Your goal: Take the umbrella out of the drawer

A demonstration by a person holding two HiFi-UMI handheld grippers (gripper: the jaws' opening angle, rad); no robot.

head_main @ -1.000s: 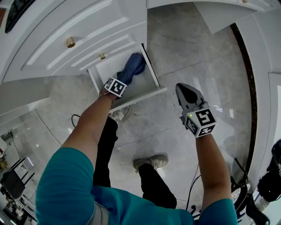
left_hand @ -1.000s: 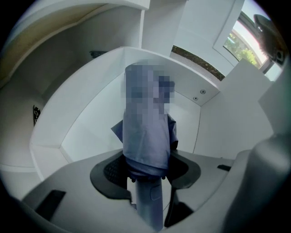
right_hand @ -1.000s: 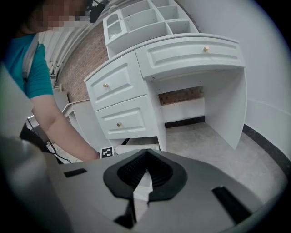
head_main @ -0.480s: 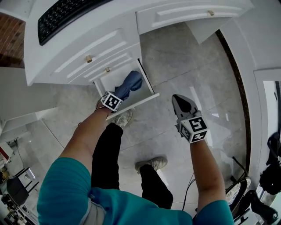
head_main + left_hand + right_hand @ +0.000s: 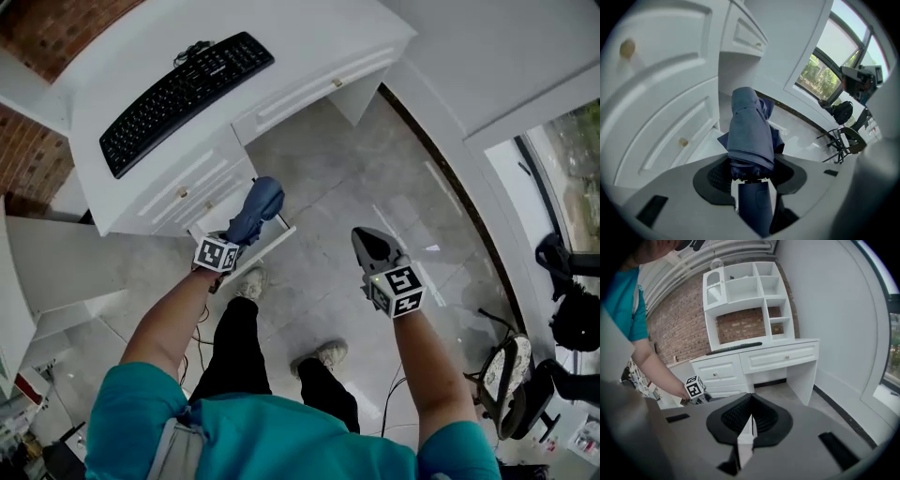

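Lengthwise, umbrella (image 5: 750,136) points away from left claw (image 5: 750,179).

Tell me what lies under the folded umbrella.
The umbrella, clamped in the left gripper, hangs over the open drawer; only the drawer's front edge shows, and its inside is covered.

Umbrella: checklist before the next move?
1. Grip: ok. The left gripper is closed on the umbrella where handle meets canopy.
2. Clear of the drawer: ok, it seems; in the head view the umbrella hangs above the drawer front.
3. Canopy folded: ok, though some fabric flaps are loose.
4. Right gripper free: ok, shut and empty.
5. Drawer closed: not ok, it stands open.
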